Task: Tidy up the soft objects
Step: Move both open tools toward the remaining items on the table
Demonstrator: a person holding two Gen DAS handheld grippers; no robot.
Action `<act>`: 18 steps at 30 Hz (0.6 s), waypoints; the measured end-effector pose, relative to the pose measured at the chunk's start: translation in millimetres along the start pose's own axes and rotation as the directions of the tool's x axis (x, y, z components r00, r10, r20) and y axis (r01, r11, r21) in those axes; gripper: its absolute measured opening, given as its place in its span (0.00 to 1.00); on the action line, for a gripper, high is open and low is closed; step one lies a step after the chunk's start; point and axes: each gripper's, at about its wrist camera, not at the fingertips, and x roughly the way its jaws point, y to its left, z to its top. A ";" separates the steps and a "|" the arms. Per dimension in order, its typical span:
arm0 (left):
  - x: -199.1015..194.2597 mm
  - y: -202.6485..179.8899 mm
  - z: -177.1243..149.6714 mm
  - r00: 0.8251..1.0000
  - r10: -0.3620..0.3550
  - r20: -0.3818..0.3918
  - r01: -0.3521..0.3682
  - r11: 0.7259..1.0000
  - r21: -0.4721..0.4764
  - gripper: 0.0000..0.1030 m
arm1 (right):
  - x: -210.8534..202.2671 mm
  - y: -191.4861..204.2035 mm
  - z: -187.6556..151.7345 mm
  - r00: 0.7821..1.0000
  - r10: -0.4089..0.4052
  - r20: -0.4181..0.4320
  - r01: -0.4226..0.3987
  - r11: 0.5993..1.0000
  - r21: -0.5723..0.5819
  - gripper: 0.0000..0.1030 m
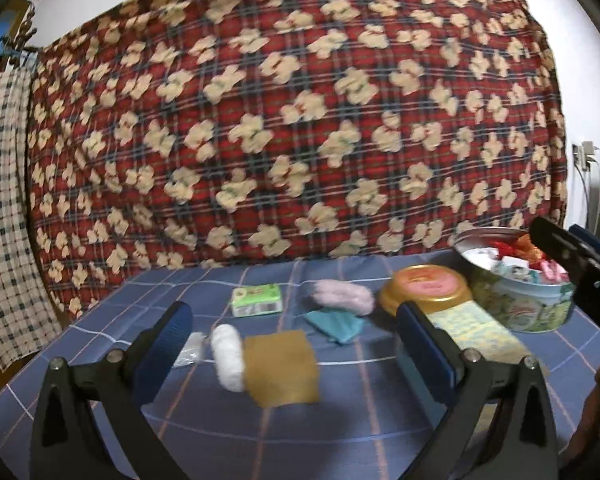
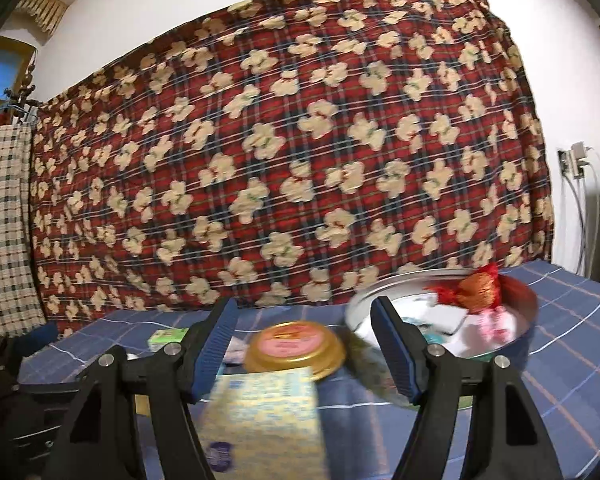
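On the blue checked tablecloth [image 1: 148,292] lie a white fluffy roll [image 1: 228,356], a brown square pad [image 1: 280,368], a teal cloth [image 1: 334,324], a pink fluffy piece [image 1: 342,298] and a green packet [image 1: 256,300]. My left gripper [image 1: 294,316] hovers open just in front of them, its jaws wide apart and holding nothing. In the right wrist view my right gripper [image 2: 303,304] is open too, with nothing between its pads. It points at a gold lid [image 2: 296,350] and a round tin [image 2: 516,304] filled with small wrapped items. A yellow patterned box [image 2: 264,420] lies below it.
A red plaid blanket with bear shapes [image 1: 300,120] hangs behind the table as a backdrop. At the left a checked cloth [image 1: 4,220] hangs down. The right gripper's black finger [image 1: 572,256] pokes in over the tin [image 1: 520,300]. A wall socket [image 2: 574,160] with cables sits at right.
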 end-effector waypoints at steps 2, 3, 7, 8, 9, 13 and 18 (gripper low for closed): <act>6.4 12.1 -0.7 1.000 0.024 -0.019 -0.024 1.000 -0.016 1.00 | 1.7 9.2 -1.1 1.000 0.016 -0.005 -0.016 1.000 0.003 0.69; 9.5 17.1 -1.1 0.999 0.030 -0.030 -0.030 0.999 -0.024 1.00 | 3.4 16.6 -2.0 1.000 0.027 -0.007 -0.027 1.000 -0.001 0.69; 22.5 36.7 -4.9 0.996 0.038 -0.084 -0.043 0.997 -0.061 1.00 | 9.1 39.3 -4.8 0.997 0.073 -0.017 -0.073 0.997 -0.007 0.69; 26.5 42.4 -5.6 0.994 0.040 -0.102 -0.048 0.996 -0.077 1.00 | 11.0 44.8 -5.1 0.996 0.084 -0.021 -0.084 0.996 -0.011 0.69; 29.3 46.7 -5.9 0.993 0.037 -0.114 -0.048 0.995 -0.091 1.00 | 13.4 51.4 -5.7 0.995 0.098 -0.026 -0.098 0.995 -0.016 0.69; 34.4 55.0 -5.0 0.990 0.076 -0.120 -0.085 0.994 -0.069 1.00 | 25.4 73.3 -8.0 0.987 0.146 -0.060 -0.148 0.989 -0.013 0.69; 45.4 75.9 2.4 0.981 0.157 -0.113 -0.161 0.986 -0.030 1.00 | 43.1 98.9 -12.5 0.983 0.158 -0.098 -0.163 0.985 -0.051 0.69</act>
